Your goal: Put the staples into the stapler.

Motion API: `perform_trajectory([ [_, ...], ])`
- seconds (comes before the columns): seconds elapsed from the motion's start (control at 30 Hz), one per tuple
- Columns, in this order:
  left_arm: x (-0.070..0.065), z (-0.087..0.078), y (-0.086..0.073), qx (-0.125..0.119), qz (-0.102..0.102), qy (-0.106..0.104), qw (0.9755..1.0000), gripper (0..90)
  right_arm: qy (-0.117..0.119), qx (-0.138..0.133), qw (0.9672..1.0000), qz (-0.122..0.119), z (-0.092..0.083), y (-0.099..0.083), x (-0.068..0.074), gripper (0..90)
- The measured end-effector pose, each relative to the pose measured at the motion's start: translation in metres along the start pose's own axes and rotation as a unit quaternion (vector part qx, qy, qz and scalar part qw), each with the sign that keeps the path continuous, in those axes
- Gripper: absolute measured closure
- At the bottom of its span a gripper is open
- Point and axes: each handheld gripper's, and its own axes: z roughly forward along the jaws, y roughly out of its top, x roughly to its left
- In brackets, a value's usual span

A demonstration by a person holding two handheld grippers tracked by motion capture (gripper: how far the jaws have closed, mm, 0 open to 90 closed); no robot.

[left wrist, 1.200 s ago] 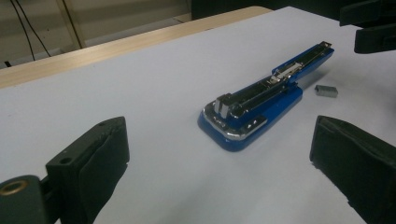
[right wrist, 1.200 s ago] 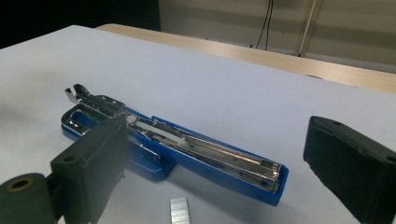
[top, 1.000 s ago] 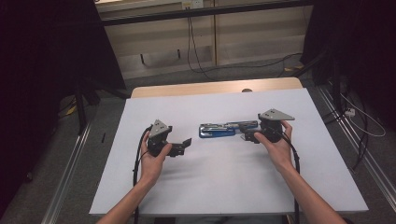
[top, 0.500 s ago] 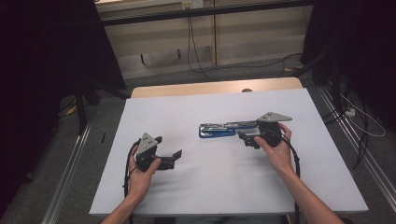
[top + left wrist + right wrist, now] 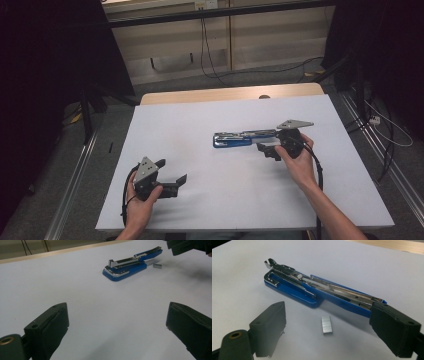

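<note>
The blue stapler lies opened out flat on the white table, just right of the table's middle. Its long axis runs left to right across the table in the high view, nearly level with the far edge. In the right gripper view the stapler's metal magazine shows uppermost, its broad rounded end away from the right gripper. A small block of staples lies on the table just beside the stapler, apart from it, between the jaws of the right gripper but untouched by them. Those jaws stand wide, having just closed a little, and one sits right at the stapler's narrow end. The left gripper hovers well apart from the stapler, toward the near left corner, its jaws wide with nothing between them. From the stapler, bare table stretches to the left and toward the near edge; the far wooden edge lies well beyond it.
</note>
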Motion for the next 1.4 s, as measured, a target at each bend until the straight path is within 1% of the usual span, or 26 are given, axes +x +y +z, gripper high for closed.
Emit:
perform_trajectory([
  [0.07, 0.000, -0.001, -0.001, 0.003, -0.001, 0.002, 1.0000, 4.6, 0.002, 0.003, 1.0000, -0.003, 0.000, 0.000, 0.000, 12.4],
  [0.13, -0.002, 0.002, 0.000, 0.005, 0.001, 0.000, 1.0000, 4.6, 0.012, 0.012, 0.9998, -0.007, 0.000, 0.001, -0.001, 9.5],
  [0.2, -0.003, 0.005, 0.002, 0.006, 0.006, -0.007, 0.9999, 4.6, 0.018, 0.031, 0.9993, -0.012, 0.000, 0.002, -0.002, 10.2],
  [0.23, -0.004, 0.007, 0.002, 0.002, 0.007, -0.010, 0.9999, 4.5, 0.015, 0.037, 0.9991, -0.013, 0.000, 0.001, -0.003, 10.5],
  [0.27, -0.005, 0.007, 0.003, 0.003, 0.009, -0.011, 0.9999, 4.6, 0.018, 0.046, 0.9987, -0.011, -0.001, 0.002, -0.005, 12.8],
  [0.33, -0.006, 0.008, 0.002, 0.005, 0.015, -0.010, 0.9998, 4.6, 0.019, 0.050, 0.9985, -0.013, -0.001, 0.002, -0.005, 13.4],
  [0.4, -0.006, 0.008, 0.002, 0.006, 0.012, -0.012, 0.9998, 4.6, 0.027, 0.060, 0.9977, -0.016, -0.001, 0.002, -0.006, 16.2],
  [0.47, -0.006, 0.009, 0.001, 0.011, 0.017, -0.008, 0.9998, 4.6, 0.034, 0.078, 0.9961, -0.025, 0.001, 0.003, -0.006, 21.3],
  [0.5, -0.005, 0.010, 0.001, 0.015, 0.018, -0.008, 0.9997, 4.6, 0.034, 0.086, 0.9951, -0.036, 0.003, 0.004, -0.005, 24.0],
  [0.53, -0.005, 0.012, 0.001, 0.018, 0.017, -0.010, 0.9996, 4.6, 0.039, 0.094, 0.9939, -0.043, 0.005, 0.004, -0.004, 27.2],
  [0.57, -0.005, 0.013, 0.001, 0.017, 0.017, -0.009, 0.9997, 4.6, 0.047, 0.100, 0.9931, -0.040, 0.007, 0.004, -0.004, 28.9],
  [0.6, -0.005, 0.013, 0.001, 0.018, 0.019, -0.009, 0.9996, 4.6, 0.049, 0.108, 0.9920, -0.042, 0.009, 0.003, -0.004, 30.2],
  [0.63, -0.005, 0.014, 0.001, 0.018, 0.020, -0.011, 0.9996, 4.6, 0.050, 0.113, 0.9913, -0.046, 0.011, 0.003, -0.003, 33.2],
  [0.7, -0.006, 0.014, 0.002, 0.018, 0.021, -0.012, 0.9995, 4.6, 0.059, 0.124, 0.9890, -0.053, 0.014, 0.005, -0.003, 39.2],
  [0.77, -0.006, 0.015, 0.002, 0.019, 0.026, -0.013, 0.9994, 4.6, 0.063, 0.133, 0.9876, -0.055, 0.017, 0.008, -0.003, 41.2],
  [0.83, -0.007, 0.015, 0.001, 0.020, 0.022, -0.016, 0.9994, 4.6, 0.072, 0.147, 0.9847, -0.060, 0.020, 0.010, -0.003, 42.6],
  [0.87, -0.007, 0.015, 0.001, 0.020, 0.023, -0.016, 0.9994, 4.6, 0.071, 0.154, 0.9836, -0.063, 0.022, 0.012, -0.003, 42.8],
  [0.93, -0.008, 0.015, 0.001, 0.020, 0.023, -0.018, 0.9994, 4.6, 0.068, 0.161, 0.9820, -0.071, 0.023, 0.014, -0.002, 47.0],
  [0.97, -0.008, 0.015, 0.001, 0.020, 0.028, -0.017, 0.9993, 4.6, 0.069, 0.167, 0.9806, -0.077, 0.025, 0.015, -0.002, 47.1],
  [1.07, -0.008, 0.016, 0.002, 0.020, 0.028, -0.018, 0.9992, 4.6, 0.072, 0.180, 0.9776, -0.082, 0.030, 0.017, -0.003, 49.8],
  [1.1, -0.008, 0.016, 0.001, 0.020, 0.024, -0.020, 0.9993, 4.6, 0.070, 0.183, 0.9773, -0.081, 0.031, 0.018, -0.004, 49.9],
  [1.23, -0.008, 0.017, 0.001, 0.022, 0.028, -0.021, 0.9992, 4.6, 0.068, 0.183, 0.9765, -0.090, 0.035, 0.021, -0.006, 49.9],
  [1.3, -0.008, 0.017, 0.001, 0.022, 0.026, -0.023, 0.9991, 4.6, 0.066, 0.189, 0.9754, -0.091, 0.037, 0.022, -0.007, 52.2],
  [1.37, -0.008, 0.016, 0.001, 0.020, 0.019, -0.023, 0.9993, 4.6, 0.070, 0.196, 0.9733, -0.096, 0.039, 0.023, -0.007, 55.6],
  [1.4, -0.007, 0.016, 0.001, 0.020, 0.021, -0.022, 0.9993, 4.6, 0.066, 0.205, 0.9712, -0.101, 0.041, 0.024, -0.006, 58.5],
])
